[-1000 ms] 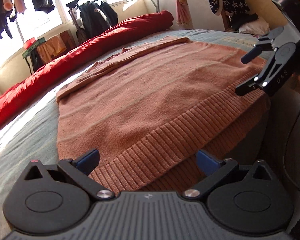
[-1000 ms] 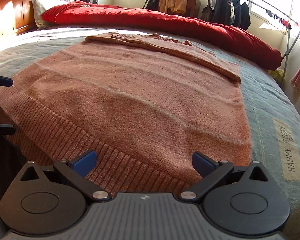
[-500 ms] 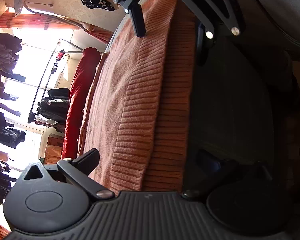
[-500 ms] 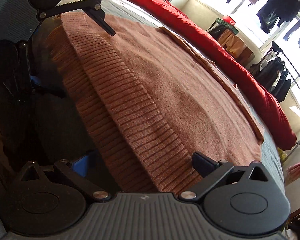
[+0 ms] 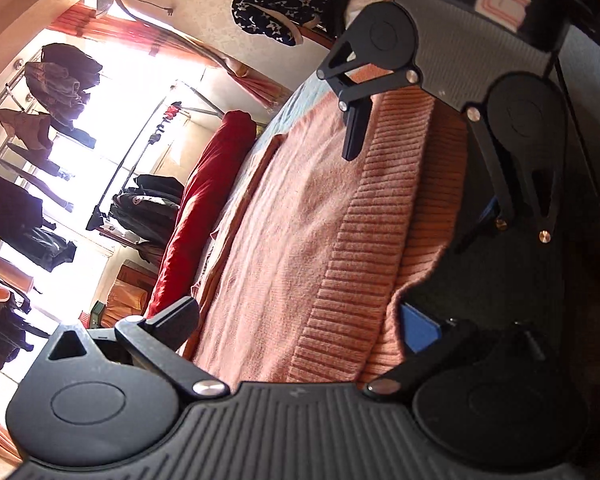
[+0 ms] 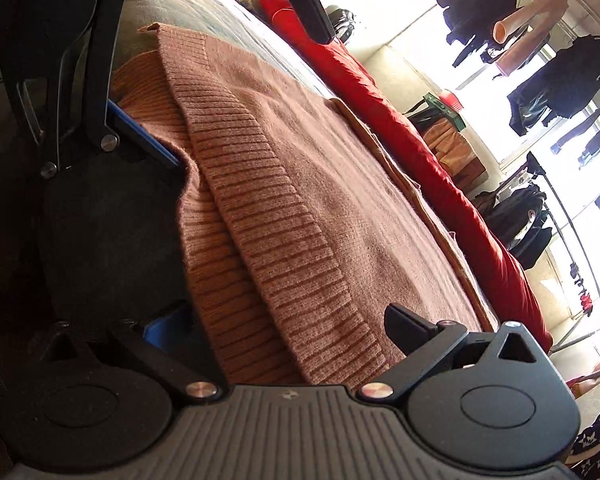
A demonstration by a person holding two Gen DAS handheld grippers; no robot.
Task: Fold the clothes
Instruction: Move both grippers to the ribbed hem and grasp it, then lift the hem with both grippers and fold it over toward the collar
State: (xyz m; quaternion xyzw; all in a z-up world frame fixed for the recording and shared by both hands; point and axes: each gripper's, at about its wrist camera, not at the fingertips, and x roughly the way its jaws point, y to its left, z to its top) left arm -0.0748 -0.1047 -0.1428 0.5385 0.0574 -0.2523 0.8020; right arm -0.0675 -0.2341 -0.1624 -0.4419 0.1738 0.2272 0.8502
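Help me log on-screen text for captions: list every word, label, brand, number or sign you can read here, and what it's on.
Nothing reads as clear text in either view.
Pink-edged sticker on the right gripper: blurred, unreadable.
Small pale mark on the left gripper: too small to read.
Round patch on a hanging dark jacket: too small to read.

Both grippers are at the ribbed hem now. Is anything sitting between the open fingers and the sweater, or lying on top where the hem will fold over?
Nothing visible. The left gripper and right gripper each straddle the orange knit sweater's ribbed hem directly, and the sweater body lies bare.
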